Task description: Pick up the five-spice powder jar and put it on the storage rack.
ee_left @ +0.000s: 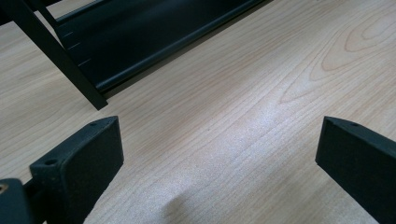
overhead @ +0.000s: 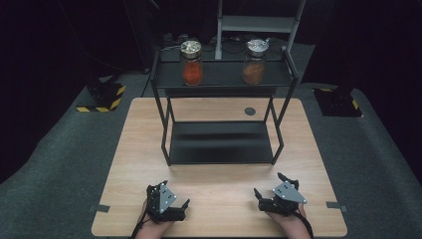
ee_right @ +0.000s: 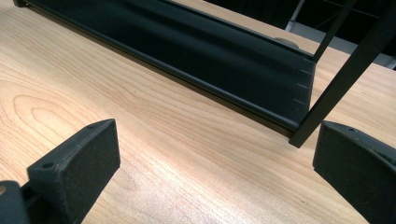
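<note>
Both pairs of black fingers stand wide apart with nothing between them. On my left gripper (ee_left: 219, 154) I see the padded left finger (ee_left: 86, 163) and, over bare wood, the other one at the right edge. My right gripper (ee_right: 215, 154) looks the same, its fingers (ee_right: 79, 161) spread above the light wooden table (ee_right: 154, 140).

From the high view, the left gripper (overhead: 166, 201) sits near the front edge of the table (overhead: 219, 174), left of centre, and the right gripper (overhead: 278, 196) is near the front edge on the right, well apart from it. A hand (overhead: 291, 224) holds each one from the near side.

Farther away, in the middle of the table, stands a black metal two-level shelf rack (overhead: 221, 142). Its lower shelf is bare. On the upper shelf I see a glass jar with orange-red contents and a metal lid (overhead: 191, 62) at the left, and a glass jar with brownish-orange contents and a metal lid (overhead: 255, 60) at the right, well apart.
</note>
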